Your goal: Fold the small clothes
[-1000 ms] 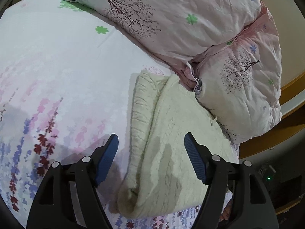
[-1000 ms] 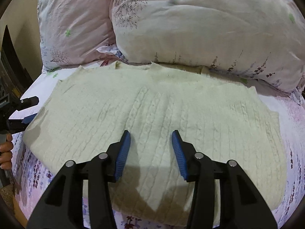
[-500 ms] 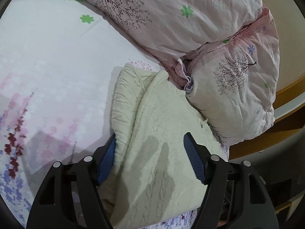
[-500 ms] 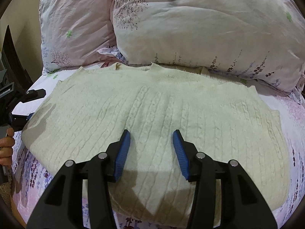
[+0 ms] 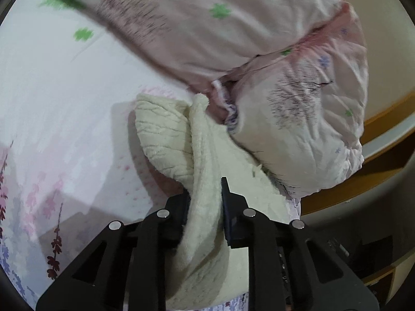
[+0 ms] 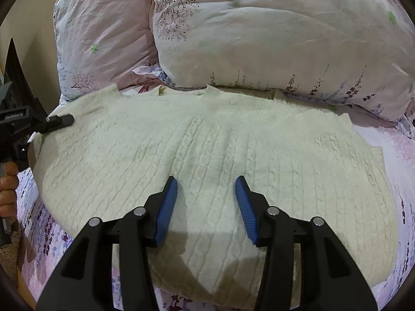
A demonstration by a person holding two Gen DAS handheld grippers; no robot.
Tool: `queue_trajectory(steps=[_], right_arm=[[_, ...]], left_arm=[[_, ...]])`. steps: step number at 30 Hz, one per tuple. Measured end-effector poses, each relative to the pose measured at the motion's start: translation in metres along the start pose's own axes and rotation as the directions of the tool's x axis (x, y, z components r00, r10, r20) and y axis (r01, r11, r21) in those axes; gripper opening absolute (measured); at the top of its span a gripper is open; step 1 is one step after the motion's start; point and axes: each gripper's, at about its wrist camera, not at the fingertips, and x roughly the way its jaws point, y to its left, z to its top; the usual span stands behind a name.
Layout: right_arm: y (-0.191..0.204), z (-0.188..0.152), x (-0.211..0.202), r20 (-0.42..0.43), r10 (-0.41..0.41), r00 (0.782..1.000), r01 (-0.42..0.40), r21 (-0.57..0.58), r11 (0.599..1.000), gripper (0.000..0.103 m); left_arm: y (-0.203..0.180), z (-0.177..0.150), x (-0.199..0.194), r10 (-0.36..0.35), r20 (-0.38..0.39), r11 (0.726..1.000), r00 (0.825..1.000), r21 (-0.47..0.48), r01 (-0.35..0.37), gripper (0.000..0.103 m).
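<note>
A cream cable-knit sweater lies spread flat on the bed, its neck toward the pillows. My left gripper is shut on the sweater's side edge and lifts that edge off the sheet, so the cloth bunches between the jaws. In the right wrist view the left gripper shows at the sweater's left edge, held by a hand. My right gripper is open and empty, hovering just above the sweater's lower middle.
Two pink floral pillows lie right behind the sweater. The floral bedsheet stretches to the left. A wooden bed frame and the bed's edge are at the right in the left wrist view.
My left gripper moved in over the sweater's side edge, closed on it and raised it. My right gripper stayed open in about the same place.
</note>
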Motion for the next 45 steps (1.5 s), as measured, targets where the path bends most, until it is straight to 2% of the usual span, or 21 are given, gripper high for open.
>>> queue_trajectory(steps=[4,6,8,11,14,20,30,33,35,38,41,44,45], right_arm=[[-0.003,0.001,-0.001,-0.006,0.02,1.0,-0.02,0.009,1.0,0.047],[-0.016,0.003,-0.01,-0.014,0.079,0.997,-0.078,0.073,0.994,0.047],[-0.034,0.004,-0.025,0.017,0.092,0.996,-0.094,0.138,0.986,0.048],[-0.063,0.002,-0.053,0.079,0.049,0.996,-0.063,0.191,0.98,0.054],[-0.094,-0.007,-0.076,0.11,-0.006,0.994,-0.022,0.249,0.968,0.056],[-0.138,-0.029,-0.09,0.111,-0.042,0.993,0.0,0.351,0.936,0.056],[-0.163,-0.046,-0.098,0.129,-0.056,0.99,0.0,0.398,0.917,0.056],[-0.169,-0.05,-0.099,0.13,-0.062,0.989,0.004,0.409,0.912,0.056],[-0.174,-0.053,-0.098,0.127,-0.064,0.99,0.005,0.42,0.908,0.056],[-0.182,-0.056,-0.098,0.124,-0.062,0.99,0.0,0.447,0.894,0.056],[-0.19,-0.058,-0.099,0.122,-0.055,0.991,-0.009,0.473,0.881,0.056],[-0.194,-0.055,-0.102,0.134,-0.032,0.99,-0.037,0.483,0.875,0.056],[-0.195,-0.053,-0.104,0.141,-0.018,0.99,-0.053,0.485,0.873,0.056]], left_arm=[[-0.025,-0.001,-0.003,-0.03,0.022,0.999,0.999,0.037,0.029,0.019],[-0.038,-0.002,-0.002,-0.048,0.028,0.998,0.998,0.05,0.046,0.019],[-0.056,-0.005,-0.001,-0.067,0.036,0.995,0.997,0.076,0.064,0.018],[-0.082,-0.011,0.004,-0.086,0.044,0.991,0.995,0.106,0.081,0.018],[-0.102,-0.017,0.011,-0.098,0.046,0.987,0.994,0.131,0.091,0.018],[-0.141,-0.033,0.033,-0.119,0.022,0.979,0.993,0.172,0.114,0.018],[-0.19,-0.067,0.075,-0.106,-0.037,0.961,0.994,0.255,0.112,0.017],[-0.205,-0.085,0.092,-0.065,-0.038,0.942,0.997,0.326,0.074,0.015],[-0.214,-0.099,0.111,-0.032,-0.069,0.929,0.997,0.365,0.055,0.014],[-0.22,-0.122,0.148,0.036,-0.149,0.916,0.988,0.4,0.027,0.014],[-0.224,-0.138,0.167,0.06,-0.184,0.895,0.981,0.445,0.029,0.014],[-0.233,-0.144,0.166,-0.001,-0.252,0.862,0.968,0.491,0.128,0.018],[-0.237,-0.145,0.159,-0.047,-0.292,0.843,0.955,0.501,0.195,0.026]])
